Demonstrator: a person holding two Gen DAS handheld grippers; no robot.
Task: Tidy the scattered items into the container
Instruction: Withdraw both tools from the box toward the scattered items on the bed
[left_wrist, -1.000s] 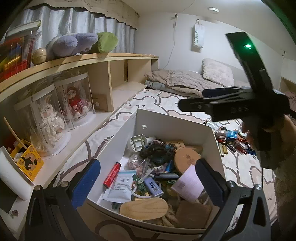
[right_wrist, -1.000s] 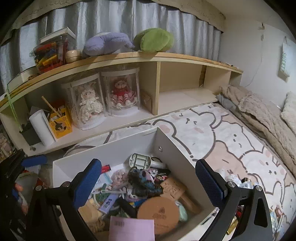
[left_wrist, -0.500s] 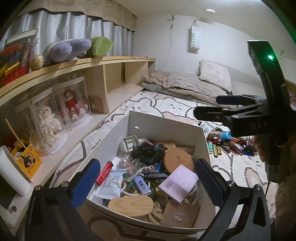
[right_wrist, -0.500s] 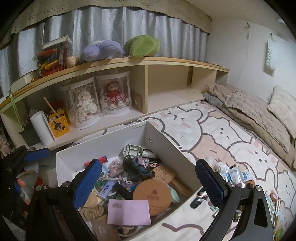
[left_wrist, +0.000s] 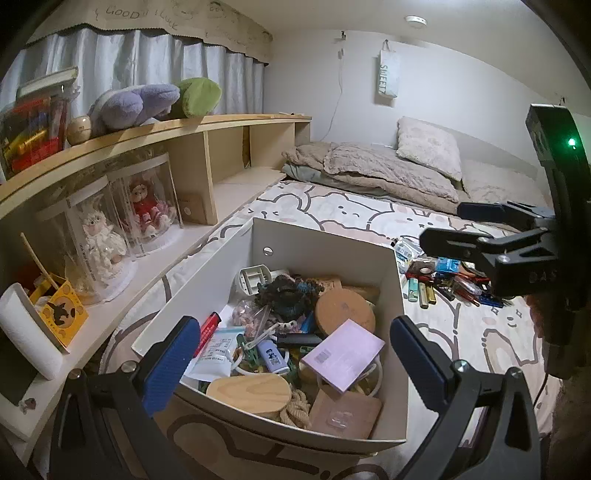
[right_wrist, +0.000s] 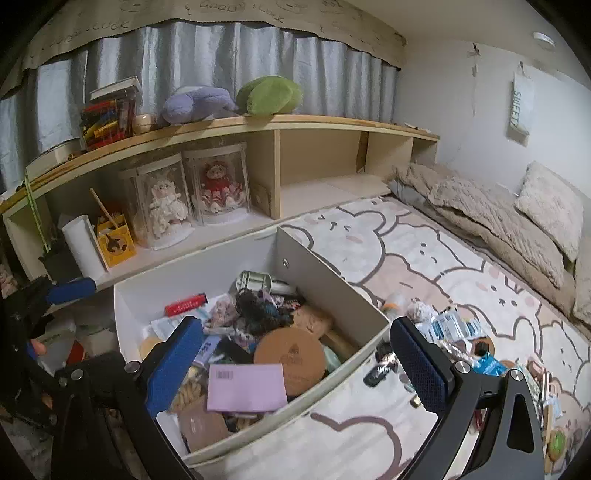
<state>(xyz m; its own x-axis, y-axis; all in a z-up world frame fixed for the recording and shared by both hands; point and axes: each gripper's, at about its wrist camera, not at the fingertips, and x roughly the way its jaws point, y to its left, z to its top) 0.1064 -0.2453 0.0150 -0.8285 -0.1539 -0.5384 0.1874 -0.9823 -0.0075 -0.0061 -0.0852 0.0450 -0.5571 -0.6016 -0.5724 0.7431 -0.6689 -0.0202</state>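
Observation:
A white open box (left_wrist: 325, 242) (right_wrist: 325, 271) sits on the bear-print bedspread, full of small items: a lilac card (left_wrist: 343, 354) (right_wrist: 245, 386), a round cork lid (left_wrist: 343, 306) (right_wrist: 290, 350), a red tube (right_wrist: 184, 304), a wooden oval (left_wrist: 249, 393). Scattered items (left_wrist: 439, 277) (right_wrist: 454, 332) lie on the bedspread right of the box. My left gripper (left_wrist: 291, 358) is open and empty over the box's near edge. My right gripper (right_wrist: 291, 363) is open and empty over the box's right wall; it shows in the left wrist view (left_wrist: 476, 230).
A wooden shelf (right_wrist: 258, 125) runs along the left with two doll cases (right_wrist: 192, 195), plush toys (right_wrist: 229, 99), a paper roll (right_wrist: 83, 247) and a yellow box (right_wrist: 112, 242). Folded blankets and a pillow (left_wrist: 428, 151) lie at the far end of the bed.
Both grippers have pulled back and risen from the box. The right gripper has swung right, towards the scattered items. The lilac card now lies in the box.

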